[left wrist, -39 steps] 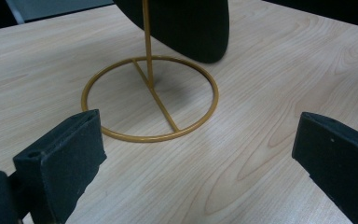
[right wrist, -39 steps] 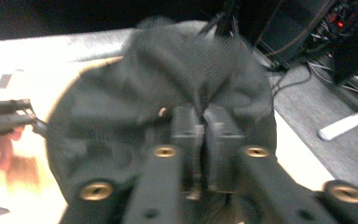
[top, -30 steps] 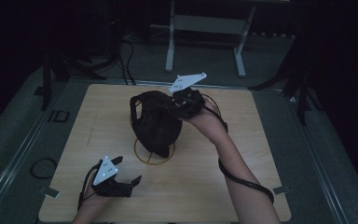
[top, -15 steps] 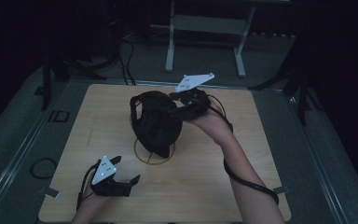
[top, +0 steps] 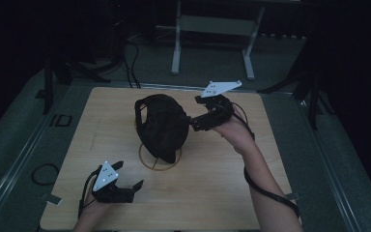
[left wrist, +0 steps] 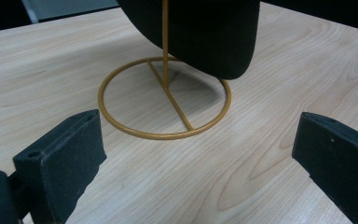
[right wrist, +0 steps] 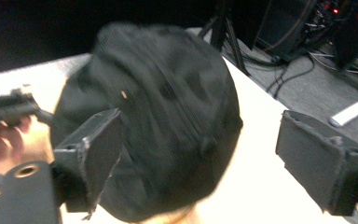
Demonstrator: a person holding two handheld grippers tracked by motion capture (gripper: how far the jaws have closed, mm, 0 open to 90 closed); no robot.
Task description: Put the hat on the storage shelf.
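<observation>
A black cap (top: 160,126) hangs on a thin gold wire stand (top: 159,167) in the middle of the wooden table (top: 222,193). My right gripper (top: 192,123) is just off the cap's right side. Its jaws have just been opening and now stand wide, with no pad pressing on the cap (right wrist: 168,130). My left gripper (top: 130,176) rests near the front left of the table, open and holding nothing. It faces the stand's ring (left wrist: 161,136), upright rod (left wrist: 165,42) and the cap's lower edge (left wrist: 200,32). The right gripper view is blurred.
Beyond the table's far edge, a white frame (top: 212,29), dark tripod legs (top: 53,72) and cables (top: 130,58) stand on the floor. A cable loop (top: 43,173) lies left of the table. The left hand and its gripper (right wrist: 9,109) appear behind the cap.
My right gripper opened, let go of the cap and drew back to the right. The cap stays on the stand. The left gripper has not moved.
</observation>
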